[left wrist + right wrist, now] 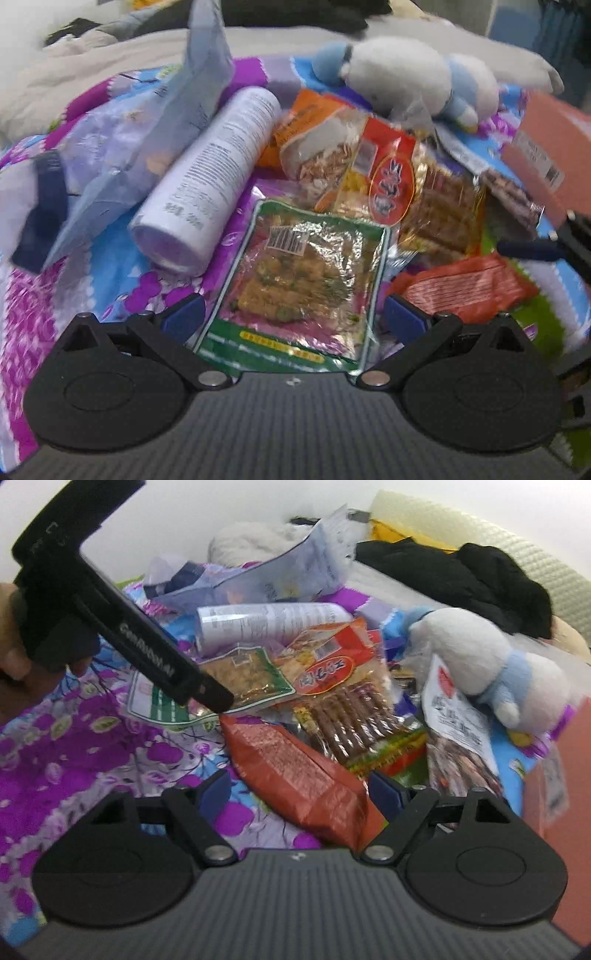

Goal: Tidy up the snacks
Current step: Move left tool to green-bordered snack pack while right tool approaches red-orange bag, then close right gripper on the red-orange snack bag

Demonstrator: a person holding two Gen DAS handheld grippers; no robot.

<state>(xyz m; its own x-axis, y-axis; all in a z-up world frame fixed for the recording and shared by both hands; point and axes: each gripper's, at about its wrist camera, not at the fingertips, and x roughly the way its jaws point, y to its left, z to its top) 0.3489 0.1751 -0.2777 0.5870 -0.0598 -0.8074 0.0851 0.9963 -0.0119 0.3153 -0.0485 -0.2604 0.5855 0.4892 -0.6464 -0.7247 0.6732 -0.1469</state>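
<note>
A pile of snack packets lies on a floral bedsheet (110, 280). My left gripper (293, 319) is open, its blue fingertips on either side of a green-edged foil packet (295, 280), just above it. Behind it lie a white tube can (210, 177), a red-orange packet (388, 181) and a blue-grey bag (155, 140). My right gripper (301, 792) is open around the near end of a red-orange packet (295, 771). The green packet (243, 679) shows there under the left gripper's arm (147, 642). A packet of brown sticks (354, 720) lies behind.
A white and blue plush toy (406, 77) (480, 657) sits at the back right of the pile. An orange box (554, 155) (554, 794) stands at the right. Dark clothes (461, 576) and bedding lie behind.
</note>
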